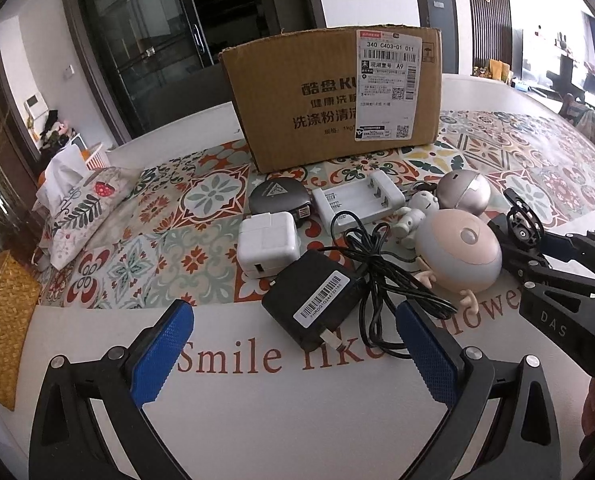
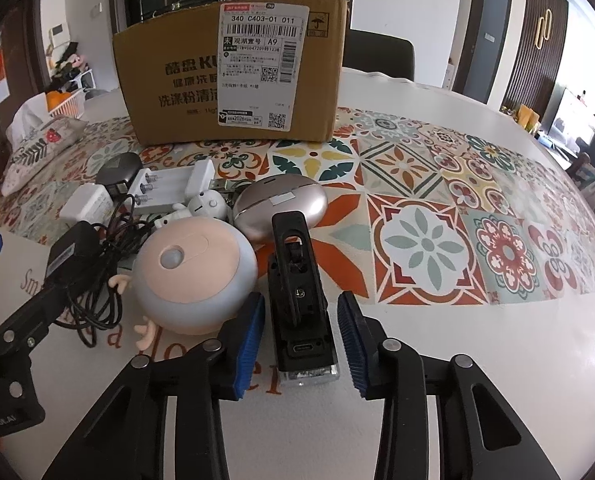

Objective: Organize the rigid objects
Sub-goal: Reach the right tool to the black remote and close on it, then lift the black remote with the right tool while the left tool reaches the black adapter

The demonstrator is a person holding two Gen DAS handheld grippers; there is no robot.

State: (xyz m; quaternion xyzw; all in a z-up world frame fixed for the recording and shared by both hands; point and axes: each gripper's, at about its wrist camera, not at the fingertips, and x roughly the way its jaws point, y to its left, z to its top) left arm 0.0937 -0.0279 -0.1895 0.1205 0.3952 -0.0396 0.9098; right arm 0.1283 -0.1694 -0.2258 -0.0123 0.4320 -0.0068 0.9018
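In the left wrist view my left gripper (image 1: 293, 346) stands wide open and low over the white table; the black power adapter (image 1: 313, 300) with its tangled cable lies just ahead between the blue pads, untouched. In the right wrist view my right gripper (image 2: 300, 336) straddles a black clip-like device (image 2: 299, 296) with a USB port and a clear end. Its pads (image 2: 351, 340) sit close on both sides with thin gaps showing. Beside the device lie a pink-and-grey round gadget (image 2: 195, 276), a metallic egg-shaped case (image 2: 279, 208), a white battery charger (image 1: 357, 200), a white plug cube (image 1: 267, 242) and a small white figurine (image 1: 415, 216).
An open cardboard box (image 2: 233, 76) stands behind the pile on the patterned cloth (image 2: 429, 240). A floral tissue pouch (image 1: 81, 208) and a woven yellow mat (image 1: 1, 328) lie at the left. A dark round puck (image 1: 279, 196) sits by the box.
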